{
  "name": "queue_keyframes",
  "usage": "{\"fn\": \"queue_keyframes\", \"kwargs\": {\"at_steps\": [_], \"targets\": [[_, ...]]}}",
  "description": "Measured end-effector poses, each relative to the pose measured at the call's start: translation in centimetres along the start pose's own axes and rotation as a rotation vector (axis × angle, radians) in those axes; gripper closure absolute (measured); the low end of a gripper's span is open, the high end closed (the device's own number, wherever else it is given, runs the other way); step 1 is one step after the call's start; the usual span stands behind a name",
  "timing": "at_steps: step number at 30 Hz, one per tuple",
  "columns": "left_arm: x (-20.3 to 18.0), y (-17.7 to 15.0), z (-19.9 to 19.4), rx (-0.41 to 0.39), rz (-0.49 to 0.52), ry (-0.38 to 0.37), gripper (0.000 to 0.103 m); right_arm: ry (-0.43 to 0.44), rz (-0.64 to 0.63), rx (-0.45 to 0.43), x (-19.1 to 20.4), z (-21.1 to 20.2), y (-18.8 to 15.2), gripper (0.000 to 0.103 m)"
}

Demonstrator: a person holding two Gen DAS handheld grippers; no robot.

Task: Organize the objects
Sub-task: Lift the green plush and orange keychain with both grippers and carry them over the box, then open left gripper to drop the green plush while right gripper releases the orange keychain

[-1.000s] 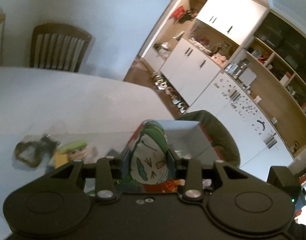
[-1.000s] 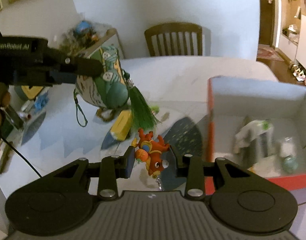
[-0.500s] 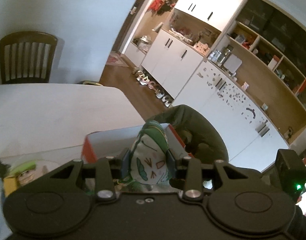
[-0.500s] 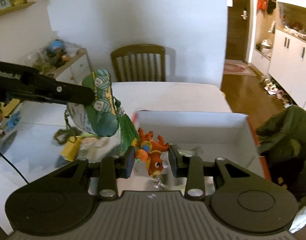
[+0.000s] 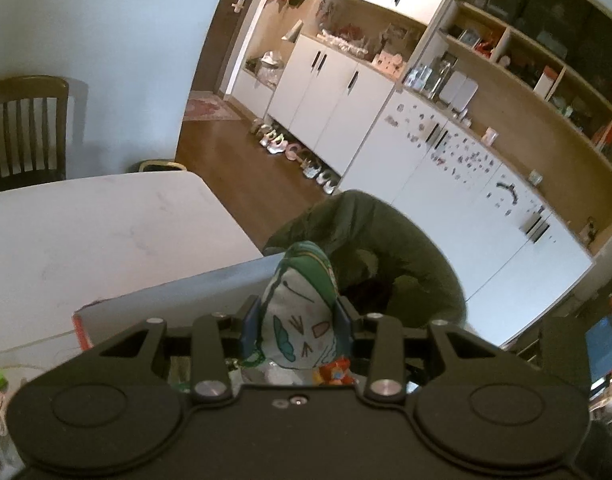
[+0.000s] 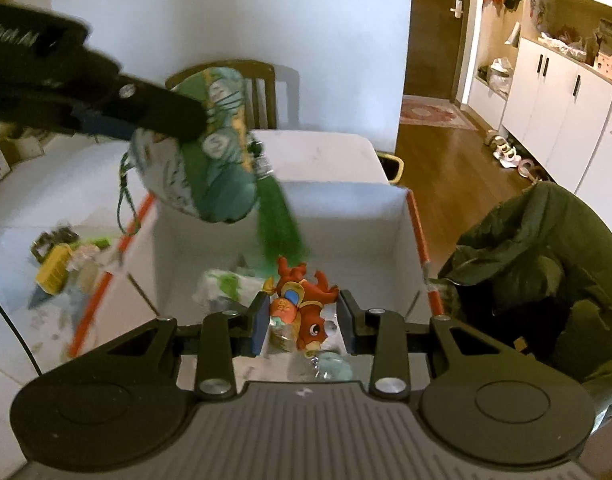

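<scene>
Left gripper [image 5: 297,322] clamped on green pouch [image 6: 204,168] at ten o'clock above the white box [image 6: 346,216], right gripper [image 6: 302,320] clamped on orange toy [image 6: 304,308] over the box interior.

I count two grippers of mine, the left gripper [image 5: 297,322] and the right gripper [image 6: 302,320]. One green pouch [image 6: 210,168] with one tassel [image 6: 278,220]. One red toy figure [image 6: 306,312]. One box [image 6: 346,216], with one white-and-green packet [image 6: 220,288] inside (other contents too blurred to count). One wooden chair [image 5: 24,132]. One dark green jacket [image 6: 538,264].
</scene>
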State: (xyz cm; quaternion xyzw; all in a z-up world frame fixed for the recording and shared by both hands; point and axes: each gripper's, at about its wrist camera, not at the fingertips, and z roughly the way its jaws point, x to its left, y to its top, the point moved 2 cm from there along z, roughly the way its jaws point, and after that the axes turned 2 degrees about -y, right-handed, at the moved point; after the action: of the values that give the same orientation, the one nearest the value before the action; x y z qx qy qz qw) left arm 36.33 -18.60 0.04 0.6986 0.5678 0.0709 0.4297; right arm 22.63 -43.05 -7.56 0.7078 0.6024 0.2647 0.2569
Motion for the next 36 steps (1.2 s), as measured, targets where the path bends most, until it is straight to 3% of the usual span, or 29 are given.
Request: {"fn": "queue_keyframes", "kwargs": {"at_steps": [15,27,36], "targets": [[1.6,-1.5,10.1,0.157,0.071,0.126,0.065,0.024,-0.116,0.129,0.1,5.7,-2.0,0.068],[2.9,-2.5,14.7,0.279,0.079,0.230,0.064,0.055,-0.123,0.201,0.0,7.7,-2.7,0.068],[3.1,-2.9,15.7,0.325,0.078,0.235,0.062,0.068,-0.124,0.213,0.0,7.8,-2.8,0.067]]}}
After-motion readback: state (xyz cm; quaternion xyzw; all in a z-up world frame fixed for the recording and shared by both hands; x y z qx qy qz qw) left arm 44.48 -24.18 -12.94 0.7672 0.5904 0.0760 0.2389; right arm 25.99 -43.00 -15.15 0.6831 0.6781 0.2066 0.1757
